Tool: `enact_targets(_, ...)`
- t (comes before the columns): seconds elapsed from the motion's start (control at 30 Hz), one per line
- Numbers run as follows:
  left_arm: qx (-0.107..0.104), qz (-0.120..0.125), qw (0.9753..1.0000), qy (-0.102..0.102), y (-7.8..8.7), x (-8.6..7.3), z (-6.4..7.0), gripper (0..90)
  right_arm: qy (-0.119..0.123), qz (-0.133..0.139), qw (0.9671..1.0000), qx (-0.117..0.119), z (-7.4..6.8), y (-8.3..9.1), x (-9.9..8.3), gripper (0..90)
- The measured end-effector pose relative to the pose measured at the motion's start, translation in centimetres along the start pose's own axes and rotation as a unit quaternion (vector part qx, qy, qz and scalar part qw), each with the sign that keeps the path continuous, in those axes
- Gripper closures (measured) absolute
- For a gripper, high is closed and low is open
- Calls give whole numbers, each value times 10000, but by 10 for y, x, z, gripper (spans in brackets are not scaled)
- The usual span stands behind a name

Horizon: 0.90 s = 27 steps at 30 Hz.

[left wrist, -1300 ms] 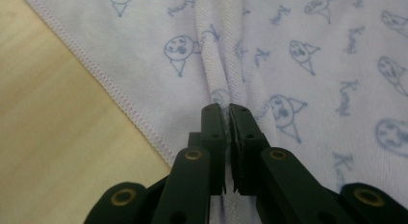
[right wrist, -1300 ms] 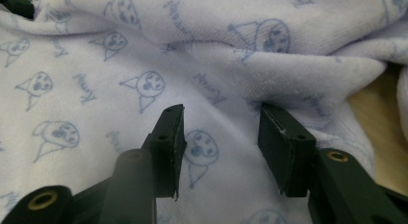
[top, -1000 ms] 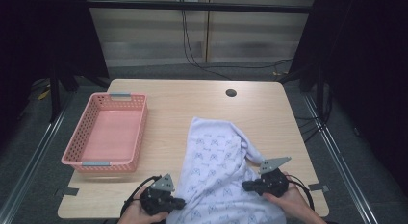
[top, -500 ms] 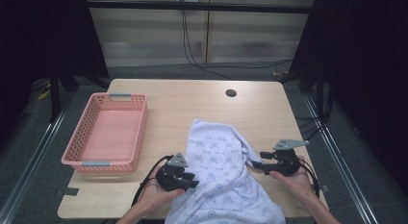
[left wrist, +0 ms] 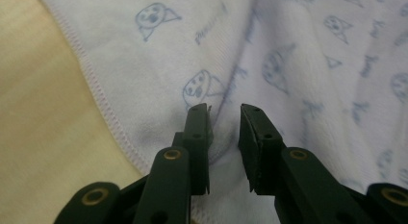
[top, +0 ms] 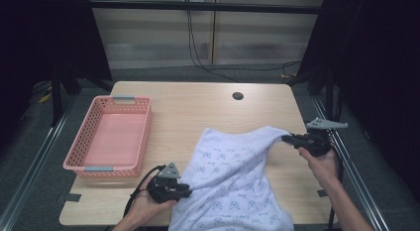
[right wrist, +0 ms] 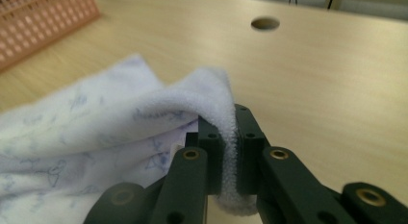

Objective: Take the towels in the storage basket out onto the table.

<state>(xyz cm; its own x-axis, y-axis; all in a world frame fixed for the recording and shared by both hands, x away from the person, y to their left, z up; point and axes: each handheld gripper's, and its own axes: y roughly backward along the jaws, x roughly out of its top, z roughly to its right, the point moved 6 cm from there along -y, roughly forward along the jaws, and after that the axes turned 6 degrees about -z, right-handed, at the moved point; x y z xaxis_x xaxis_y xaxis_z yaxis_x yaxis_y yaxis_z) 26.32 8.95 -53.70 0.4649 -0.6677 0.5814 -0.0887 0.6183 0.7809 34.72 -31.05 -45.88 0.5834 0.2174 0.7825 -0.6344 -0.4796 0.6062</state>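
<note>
A white cloth [top: 233,186] printed with small blue animal faces lies spread over the table's front half and hangs off the front edge. My right gripper [top: 293,139] is shut on the cloth's far right corner [right wrist: 211,94] and holds it just above the tabletop. The thick fleece fold is pinched between its jaws [right wrist: 230,137]. My left gripper [top: 184,191] is at the cloth's left hemmed edge [left wrist: 103,104]. Its jaws [left wrist: 225,113] stand apart, with a crease of the cloth lying between them.
A pink plastic basket [top: 74,164] stands empty at the table's left side. A round cable hole [top: 237,96] is in the wooden tabletop [top: 188,107] near the back. Dark drops lie beyond the table's right and left edges.
My right gripper has pulled the cloth corner out to the right and away from me, spreading the cloth wider. My left gripper moved forward onto the cloth's left edge, then back slightly left.
</note>
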Motion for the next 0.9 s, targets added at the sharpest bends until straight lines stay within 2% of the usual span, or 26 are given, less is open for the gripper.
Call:
enact_targets(0.07, -199, -6, 9998, 16, 2, -6, 9, 734, -8, 201, 9998, 44, -1, 5, 12, 843)
enact_targets(0.1, -201, -46, 9998, -3, 3, -8, 13, 733, 45, 242, 9996, 117, -4, 4, 15, 843)
enact_targets(0.17, -342, -60, 9994, 19, 3, -9, 18, 706, 225, 184, 9991, 314, -21, -1, 18, 847)
enact_targets(0.2, -305, -4, 9995, 61, 3, -6, 15, 704, 287, 121, 9986, 423, -28, -4, 17, 847)
enact_targets(0.23, -317, 154, 9993, 159, 4, 1, 9, 683, 409, 59, 9968, 683, -45, -11, 14, 847)
enact_targets(0.27, -317, 154, 9993, 159, 4, 1, 9, 677, 409, 59, 9968, 683, -45, -11, 14, 847)
enact_targets(0.3, -303, 263, 9990, 194, 5, 6, 5, 677, 444, 7, 9960, 774, -53, -14, 11, 846)
enact_targets(0.37, -78, 409, 9987, 279, 5, 18, -9, 672, 510, -116, 9943, 931, -65, -21, 4, 846)
enact_targets(0.4, -61, 514, 9980, 351, 4, 23, -14, 673, 501, -167, 9929, 1071, -71, -25, -1, 846)
enact_targets(0.43, -19, 591, 9973, 436, 1, 29, -20, 674, 555, -354, 9906, 1201, -80, -33, -11, 846)
enact_targets(0.5, 112, 520, 9980, 343, -14, 45, -32, 665, 679, -596, 9863, 1380, -91, -44, -23, 845)
enact_targets(0.53, 112, 520, 9980, 343, -14, 45, -32, 663, 679, -596, 9863, 1380, -91, -44, -23, 845)
enact_targets(0.6, 168, 571, 9977, 331, -23, 55, -36, 664, 767, -806, 9824, 1497, -99, -54, -35, 844)
enact_targets(0.63, 296, 519, 9978, 294, -26, 56, -37, 683, 928, -1044, 9769, 1616, -108, -61, -46, 838)
enact_targets(0.67, 342, 371, 9985, 208, -32, 55, -37, 683, 928, -1044, 9769, 1616, -108, -61, -46, 838)
enact_targets(0.7, 505, 297, 9983, 48, -33, 50, -33, 756, 1102, -1220, 9735, 1592, -115, -64, -54, 797)
enact_targets(0.73, 505, 297, 9983, 48, -33, 50, -33, 793, 1102, -1220, 9735, 1592, -115, -64, -54, 797)
enact_targets(0.77, 546, 139, 9984, -30, -28, 44, -28, 835, 1153, -1239, 9736, 1535, -117, -61, -57, 681)
enact_targets(0.8, 546, 139, 9984, -30, -28, 44, -28, 856, 1153, -1239, 9736, 1535, -117, -61, -57, 681)
enact_targets(0.83, 414, 159, 9990, 32, -24, 36, -23, 867, 1149, -1214, 9748, 1481, -118, -54, -57, 561)
enact_targets(0.87, 414, 159, 9990, 32, -24, 36, -23, 871, 1149, -1214, 9748, 1481, -118, -54, -57, 561)
enact_targets(0.9, 312, 83, 9995, 70, -19, 29, -17, 871, 1121, -1105, 9764, 1476, -117, -42, -56, 515)
